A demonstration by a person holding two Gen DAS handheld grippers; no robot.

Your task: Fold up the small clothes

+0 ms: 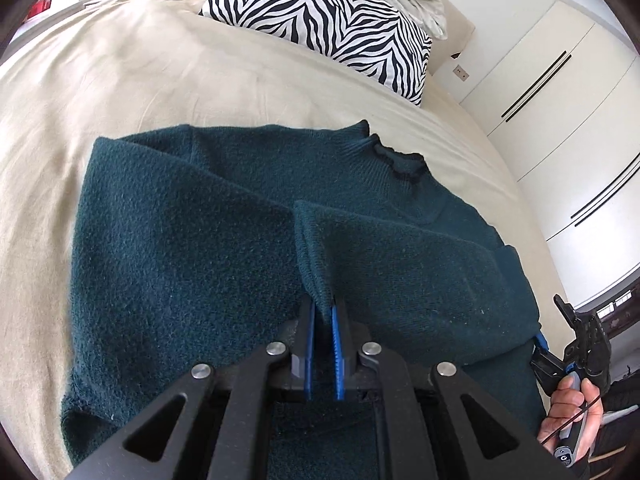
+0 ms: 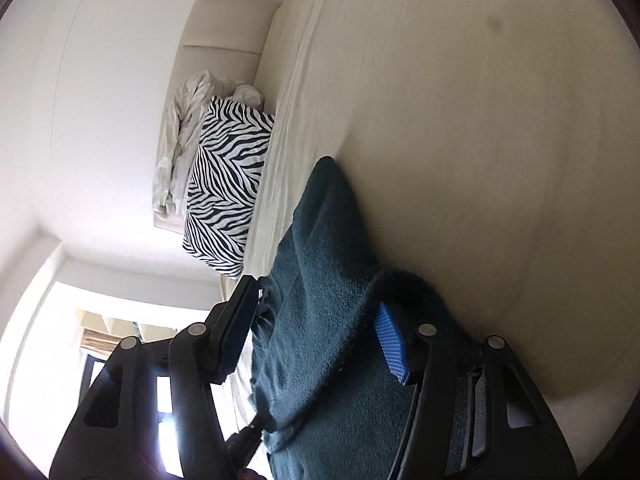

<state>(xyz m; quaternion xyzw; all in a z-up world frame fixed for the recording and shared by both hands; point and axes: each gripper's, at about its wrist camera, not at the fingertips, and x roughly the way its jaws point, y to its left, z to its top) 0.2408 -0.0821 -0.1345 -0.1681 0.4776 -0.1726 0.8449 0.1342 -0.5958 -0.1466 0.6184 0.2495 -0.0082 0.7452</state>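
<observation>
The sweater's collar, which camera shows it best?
The left wrist view: the collar of the sweater lies in plain sight toward the zebra pillow, dark frilled edge visible. The right wrist view shows only a tilted swath of the sweater between the jaws, no collar.

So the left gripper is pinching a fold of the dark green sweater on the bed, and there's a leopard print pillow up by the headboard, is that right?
Not quite: the pillow is zebra striped, black and white, not leopard print, as the left wrist view shows. The rest holds: the left gripper is shut on a fold of the dark green sweater, which lies on the bed.
</observation>
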